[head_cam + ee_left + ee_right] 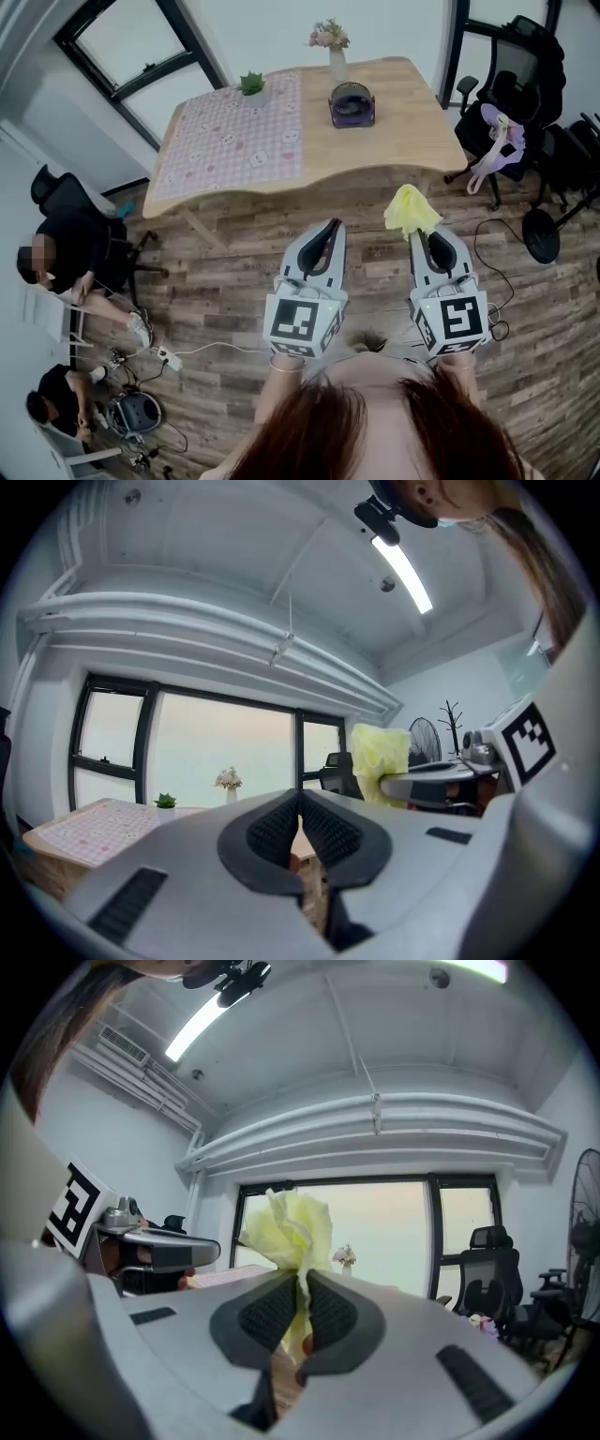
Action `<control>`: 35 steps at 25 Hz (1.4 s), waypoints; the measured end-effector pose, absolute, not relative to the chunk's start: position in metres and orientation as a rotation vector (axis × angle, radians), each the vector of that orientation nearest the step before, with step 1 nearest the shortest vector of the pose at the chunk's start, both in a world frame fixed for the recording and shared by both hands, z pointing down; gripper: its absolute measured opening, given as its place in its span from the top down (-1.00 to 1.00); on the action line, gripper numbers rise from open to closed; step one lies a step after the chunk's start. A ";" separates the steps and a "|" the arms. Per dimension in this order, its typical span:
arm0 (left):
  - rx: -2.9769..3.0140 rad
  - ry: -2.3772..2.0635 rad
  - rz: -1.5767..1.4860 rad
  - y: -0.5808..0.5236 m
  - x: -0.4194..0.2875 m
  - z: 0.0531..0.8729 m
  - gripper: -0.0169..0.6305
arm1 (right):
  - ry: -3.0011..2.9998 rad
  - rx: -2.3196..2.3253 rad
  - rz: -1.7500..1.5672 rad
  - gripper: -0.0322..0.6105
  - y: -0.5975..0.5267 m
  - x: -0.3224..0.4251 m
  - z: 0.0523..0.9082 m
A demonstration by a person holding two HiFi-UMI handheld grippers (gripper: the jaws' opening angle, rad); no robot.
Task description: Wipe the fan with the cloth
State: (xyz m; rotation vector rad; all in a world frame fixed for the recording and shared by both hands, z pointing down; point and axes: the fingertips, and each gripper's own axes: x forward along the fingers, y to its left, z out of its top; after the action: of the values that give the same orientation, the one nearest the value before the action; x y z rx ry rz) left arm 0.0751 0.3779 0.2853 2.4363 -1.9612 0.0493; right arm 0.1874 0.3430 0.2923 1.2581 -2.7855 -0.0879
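A small purple round fan (352, 104) sits on the wooden table (412, 122), well ahead of both grippers. My right gripper (415, 234) is shut on a crumpled yellow cloth (410, 210), which sticks up past its fingertips. In the right gripper view the cloth (292, 1227) is pinched between the jaws of the right gripper (305, 1283). My left gripper (333, 225) hangs beside it over the wood floor. Its jaws meet with nothing between them, as the left gripper view (299, 803) shows. The cloth (380, 752) shows there at the right.
A flower vase (337, 56), a potted plant (251, 84) and a pink checked mat (234, 136) are on the table. Office chairs (511, 103) and a standing fan (541, 234) stand at the right. Two seated people (66, 258) and floor cables (169, 356) are at the left.
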 end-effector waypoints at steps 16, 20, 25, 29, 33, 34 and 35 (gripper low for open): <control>2.455 -1.910 0.039 0.354 0.048 0.300 0.91 | -2.793 1.320 -0.032 0.85 0.320 0.163 0.296; 2.463 -1.902 0.039 0.344 0.047 0.299 0.91 | -2.789 1.321 -0.028 0.85 0.308 0.160 0.295; 2.455 -1.902 0.039 0.328 0.039 0.303 0.91 | -2.786 1.316 -0.024 0.85 0.292 0.152 0.298; 2.460 -1.909 0.025 0.307 0.037 0.302 0.91 | -2.802 1.301 -0.063 0.85 0.273 0.149 0.299; 2.463 -1.908 0.056 0.282 0.037 0.307 0.91 | -2.798 1.298 -0.061 0.85 0.249 0.146 0.300; 2.464 -1.907 0.058 0.276 0.037 0.307 0.91 | -2.802 1.295 -0.063 0.85 0.242 0.145 0.300; 2.463 -1.907 0.061 0.269 0.035 0.307 0.91 | -2.808 1.291 -0.064 0.85 0.236 0.142 0.300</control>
State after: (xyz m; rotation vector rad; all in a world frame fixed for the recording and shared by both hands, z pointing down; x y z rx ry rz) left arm 0.0355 0.2692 0.3069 2.4634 -1.9067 0.0614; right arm 0.1425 0.2359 0.3005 1.2909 -2.8083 -0.0639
